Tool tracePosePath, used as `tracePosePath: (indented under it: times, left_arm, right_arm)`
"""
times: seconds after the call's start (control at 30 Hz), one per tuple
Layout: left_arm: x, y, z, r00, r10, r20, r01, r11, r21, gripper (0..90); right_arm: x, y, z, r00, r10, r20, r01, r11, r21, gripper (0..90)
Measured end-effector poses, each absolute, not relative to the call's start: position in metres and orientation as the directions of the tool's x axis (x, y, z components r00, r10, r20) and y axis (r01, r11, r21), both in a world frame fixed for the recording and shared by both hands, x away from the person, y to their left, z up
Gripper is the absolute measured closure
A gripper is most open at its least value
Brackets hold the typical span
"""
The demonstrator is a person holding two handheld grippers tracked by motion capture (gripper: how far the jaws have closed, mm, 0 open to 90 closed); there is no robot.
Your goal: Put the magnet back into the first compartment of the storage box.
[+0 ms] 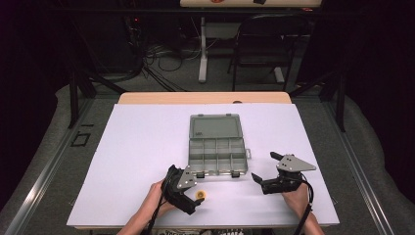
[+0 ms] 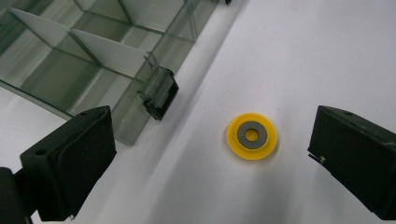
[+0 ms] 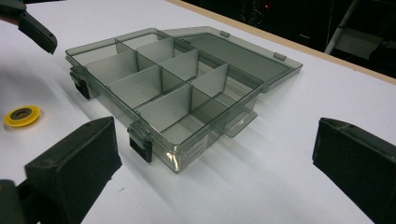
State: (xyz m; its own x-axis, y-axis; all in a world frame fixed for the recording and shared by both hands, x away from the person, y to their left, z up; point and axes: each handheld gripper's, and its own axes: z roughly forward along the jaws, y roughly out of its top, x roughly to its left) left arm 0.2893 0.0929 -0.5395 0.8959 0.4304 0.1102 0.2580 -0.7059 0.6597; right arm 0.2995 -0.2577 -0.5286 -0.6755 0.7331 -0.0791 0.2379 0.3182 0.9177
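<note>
Just off the near edge of the smoky clear plastic divider box, lid flat open, lies one small yellow disc with a grey ring centre on the white table. We hold our left gripper straddling the disc, jaws released, empty, likely for a pick. Our right gripper is released too, near the box's corner; two grippers, one box, one disc.
</note>
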Motion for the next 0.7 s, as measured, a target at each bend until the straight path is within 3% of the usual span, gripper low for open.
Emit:
tracePosePath:
  times: [0.37,0.7]
  left_arm:
    - [0.2905,0.0882,-0.5457,0.913,0.404,0.055,0.27,-0.7,0.661,0.8]
    - [0.2898,0.0865,-0.5475,0.922,0.384,0.044,0.267,-0.716,0.645,24.8]
  right_arm:
    - [0.2997,-0.2563,-0.529,-0.679,0.73,-0.077,0.245,0.325,0.913,0.0]
    - [0.3002,-0.2553,-0.5299,-0.679,0.73,-0.08,0.254,0.336,0.907,0.0]
